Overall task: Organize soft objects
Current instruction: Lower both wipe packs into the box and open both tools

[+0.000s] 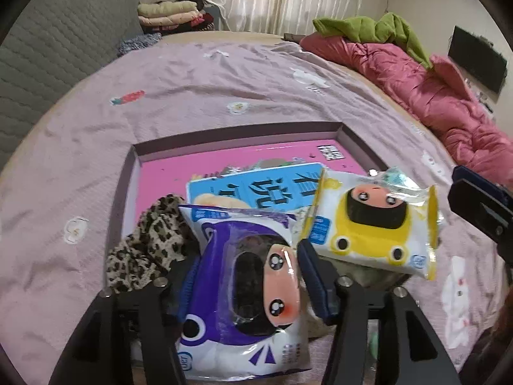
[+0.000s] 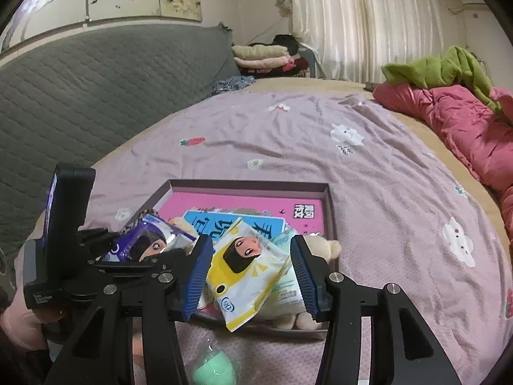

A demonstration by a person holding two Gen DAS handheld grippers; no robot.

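A purple tissue pack (image 1: 243,288) with a cartoon face lies between the fingers of my left gripper (image 1: 247,266), at the near edge of a shallow pink-floored box (image 1: 224,133). The jaws stand apart and do not squeeze it; the pack covers most of the left pad. A yellow tissue pack (image 2: 247,269) leans tilted between the blue pads of my right gripper (image 2: 251,243), which is open with a gap on the right side. Both packs rest on a pile in the box: a blue packet (image 1: 256,189), a leopard-print cloth (image 1: 150,243), a beige plush (image 2: 323,247).
The box sits on a lilac bedspread (image 2: 368,192). A pink quilt (image 2: 465,128) with a green blanket (image 2: 449,67) lies at the right. At the left stands a grey quilted headboard (image 2: 80,96), with folded clothes (image 2: 266,57) behind. A mint-green round thing (image 2: 213,369) lies near me.
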